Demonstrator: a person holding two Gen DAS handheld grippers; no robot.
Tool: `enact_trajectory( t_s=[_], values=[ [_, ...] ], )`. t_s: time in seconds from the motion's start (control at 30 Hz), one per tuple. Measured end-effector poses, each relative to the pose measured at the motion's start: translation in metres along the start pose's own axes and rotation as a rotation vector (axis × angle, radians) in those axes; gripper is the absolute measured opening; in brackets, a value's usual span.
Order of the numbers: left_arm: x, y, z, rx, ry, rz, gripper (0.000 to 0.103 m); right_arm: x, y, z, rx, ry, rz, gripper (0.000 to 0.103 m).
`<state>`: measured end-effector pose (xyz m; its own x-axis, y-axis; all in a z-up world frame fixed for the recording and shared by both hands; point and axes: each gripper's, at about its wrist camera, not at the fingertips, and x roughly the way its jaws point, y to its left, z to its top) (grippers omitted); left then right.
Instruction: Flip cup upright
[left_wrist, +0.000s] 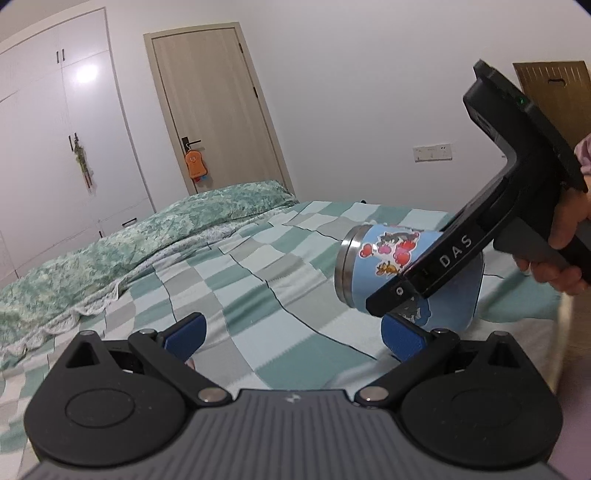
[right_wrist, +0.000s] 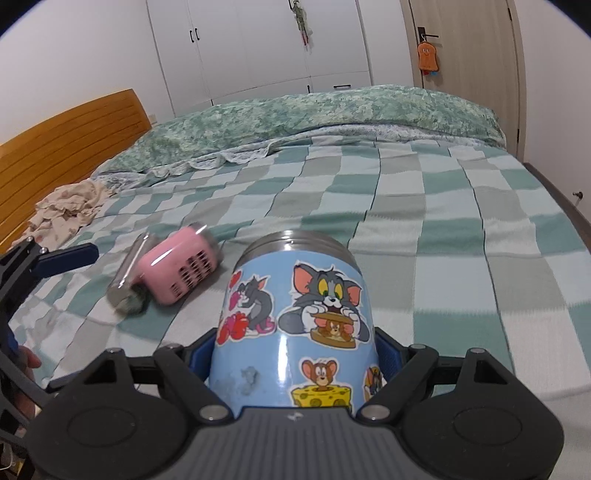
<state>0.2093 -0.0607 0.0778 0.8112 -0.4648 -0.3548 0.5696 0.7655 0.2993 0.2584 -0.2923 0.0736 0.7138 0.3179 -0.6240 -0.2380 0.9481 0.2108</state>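
A light blue steel cup (right_wrist: 295, 317) with cartoon cat and mouse stickers is held in my right gripper (right_wrist: 295, 354), whose blue pads press on both its sides. It is tilted, its steel rim pointing away from me and up off the bed. In the left wrist view the same cup (left_wrist: 373, 258) hangs above the checked blanket, rim toward the left, with the right gripper's black body across it. My left gripper (left_wrist: 291, 332) is open and empty, low over the blanket, its right pad (left_wrist: 402, 338) just below the cup.
A pink cup (right_wrist: 181, 269) with a clear lid lies on its side on the green checked blanket (right_wrist: 424, 229), left of the blue cup. A crumpled cloth (right_wrist: 66, 214) lies by the wooden headboard (right_wrist: 62, 136). A green quilt (right_wrist: 314, 114) lies along the far side.
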Motion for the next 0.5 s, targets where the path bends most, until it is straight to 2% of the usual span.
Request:
enact_trajectory(
  t_s=[0.27, 0.5],
  values=[
    [-0.044, -0.023, -0.025, -0.037, 0.045, 0.012, 0.103, -0.024, 0.021, -0.050, 0.027, 0.017, -0.003, 0.083],
    [-0.069, -0.033, -0.047, -0.077, 0.074, 0.034, 0.103, -0.019, 0.031, -0.081, 0.067, 0.042, -0.021, 0.083]
  ],
)
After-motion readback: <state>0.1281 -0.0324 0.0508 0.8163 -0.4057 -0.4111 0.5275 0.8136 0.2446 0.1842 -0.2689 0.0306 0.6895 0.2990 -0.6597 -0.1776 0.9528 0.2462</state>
